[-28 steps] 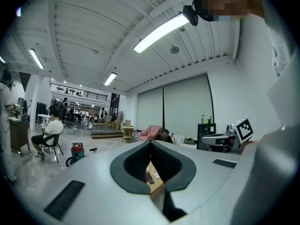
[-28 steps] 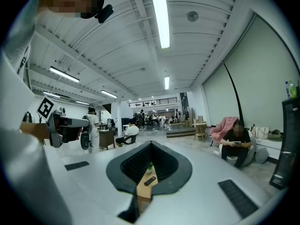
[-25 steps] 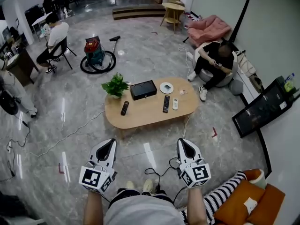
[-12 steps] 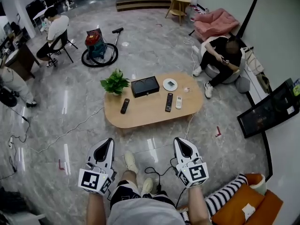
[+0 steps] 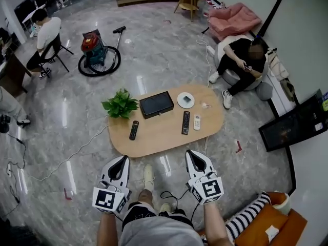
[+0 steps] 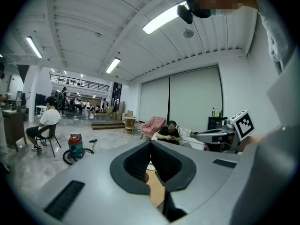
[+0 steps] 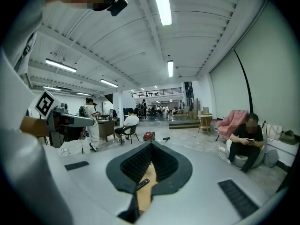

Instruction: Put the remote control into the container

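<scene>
1. Nearest the camera, the left gripper and right gripper are carried side by side at waist height. Both sets of jaws are closed and hold nothing.
2. The table has drawn closer than a second ago, and its near edge now lies just ahead of the jaw tips. This looks like the approach only, with no grasp begun.
3. A black remote control lies at the table's left. A second black remote and a white remote lie side by side at its right. All are outside the black container behind them, which sits between a potted plant and a white dish.
4. Which remote is wanted cannot be told, nor whether the container stands open or lidded. Each gripper view shows only a sliver of table past its jaws.
</scene>
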Motion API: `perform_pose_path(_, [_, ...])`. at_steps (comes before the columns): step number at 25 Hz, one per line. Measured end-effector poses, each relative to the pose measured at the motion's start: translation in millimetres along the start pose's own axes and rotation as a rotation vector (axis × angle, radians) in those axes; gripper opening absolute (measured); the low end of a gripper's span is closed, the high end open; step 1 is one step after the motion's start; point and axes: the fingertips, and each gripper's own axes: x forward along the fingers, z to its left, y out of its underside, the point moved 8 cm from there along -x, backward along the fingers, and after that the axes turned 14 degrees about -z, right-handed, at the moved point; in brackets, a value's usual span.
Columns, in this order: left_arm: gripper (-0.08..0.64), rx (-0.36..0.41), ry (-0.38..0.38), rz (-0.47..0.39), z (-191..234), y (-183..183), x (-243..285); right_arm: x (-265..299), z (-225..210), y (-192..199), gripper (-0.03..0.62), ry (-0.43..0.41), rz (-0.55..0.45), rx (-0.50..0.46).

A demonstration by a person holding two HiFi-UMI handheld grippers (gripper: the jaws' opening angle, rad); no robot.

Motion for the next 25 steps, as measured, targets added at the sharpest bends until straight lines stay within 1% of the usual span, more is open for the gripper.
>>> perform_pose_path(5, [0.005, -0.001, 0.055, 0.024, 51, 12, 58, 70, -11, 15, 0.006, 0.014, 0.022, -0.006])
perform_pose_path(9, [0.006, 0.035, 0.093, 0.044, 85, 22, 106, 113, -21, 32, 0.006, 0.028, 0.048, -0.021])
perform_pose_path(11, [0.006, 0.037, 0.107, 0.057, 98, 36, 125, 131, -28, 43, 0.006, 0.039, 0.069, -0.03])
perform_pose_path(15, [0.006, 0.055, 0.161, 0.101, 116, 60, 160, 159, -45, 69, 0.006, 0.067, 0.106, -0.039])
perform_pose_path(19, [0.006, 0.038, 0.198, 0.149, 128, 93, 187, 180, -60, 98, 0.006, 0.083, 0.144, -0.045])
perform_pose_path(25, [0.006, 0.028, 0.215, 0.209, 143, 145, 228, 207, -82, 150, 0.006, 0.08, 0.18, -0.045])
